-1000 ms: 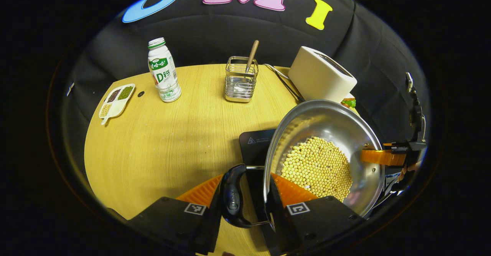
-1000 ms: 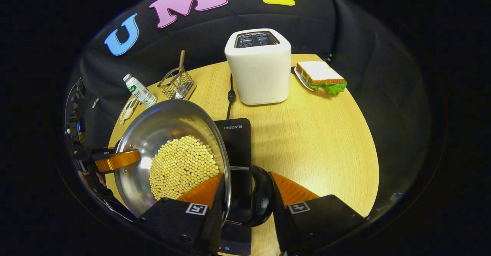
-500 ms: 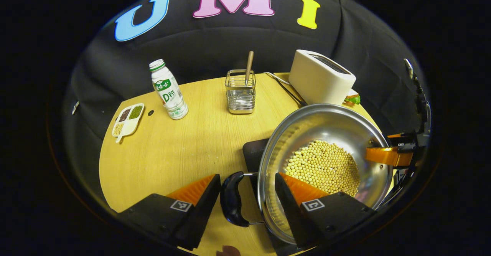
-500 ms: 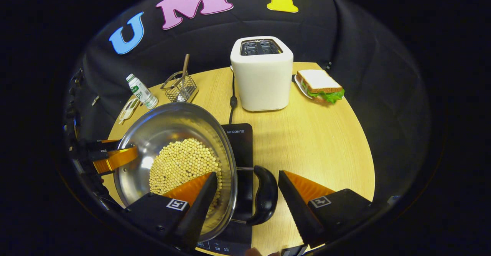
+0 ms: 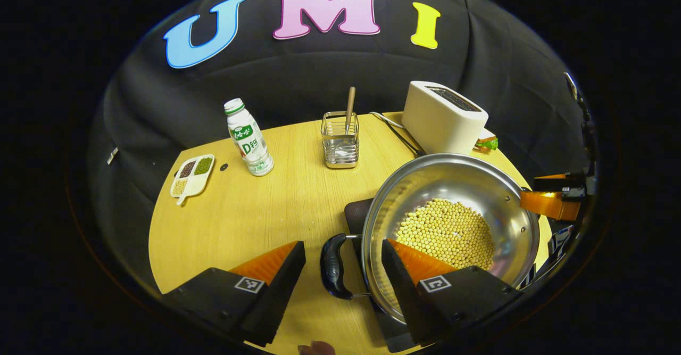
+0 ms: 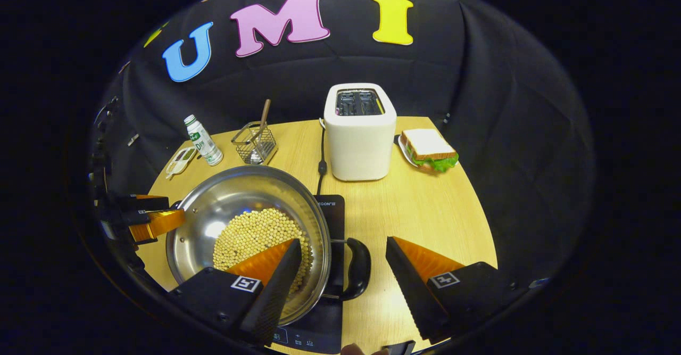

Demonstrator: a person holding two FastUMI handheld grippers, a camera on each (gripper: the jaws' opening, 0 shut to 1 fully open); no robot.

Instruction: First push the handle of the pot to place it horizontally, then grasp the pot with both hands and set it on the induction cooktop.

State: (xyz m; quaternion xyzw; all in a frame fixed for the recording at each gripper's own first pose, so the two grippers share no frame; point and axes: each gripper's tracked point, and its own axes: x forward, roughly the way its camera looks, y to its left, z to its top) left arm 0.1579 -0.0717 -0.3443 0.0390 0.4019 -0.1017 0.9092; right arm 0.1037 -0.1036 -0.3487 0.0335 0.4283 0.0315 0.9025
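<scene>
Steel pot [image 5: 452,222] of beans on cooktop [image 6: 332,211]; both tongs [image 5: 343,262] [image 6: 343,262] wide.

A: What is hidden on the table?

B: In the left gripper view, the toaster [image 5: 442,117] covers most of the sandwich [image 5: 488,141] at the right of the frame. The pot [image 5: 452,222] covers most of the induction cooktop [image 5: 355,212], leaving a dark corner.

A: And in the right gripper view?

B: At the bottom, the left finger [image 6: 250,286] of the right gripper [image 6: 340,291] overlaps the pot's near rim. The small tray [image 6: 180,161] at the upper left is too small to make out its contents.
</scene>
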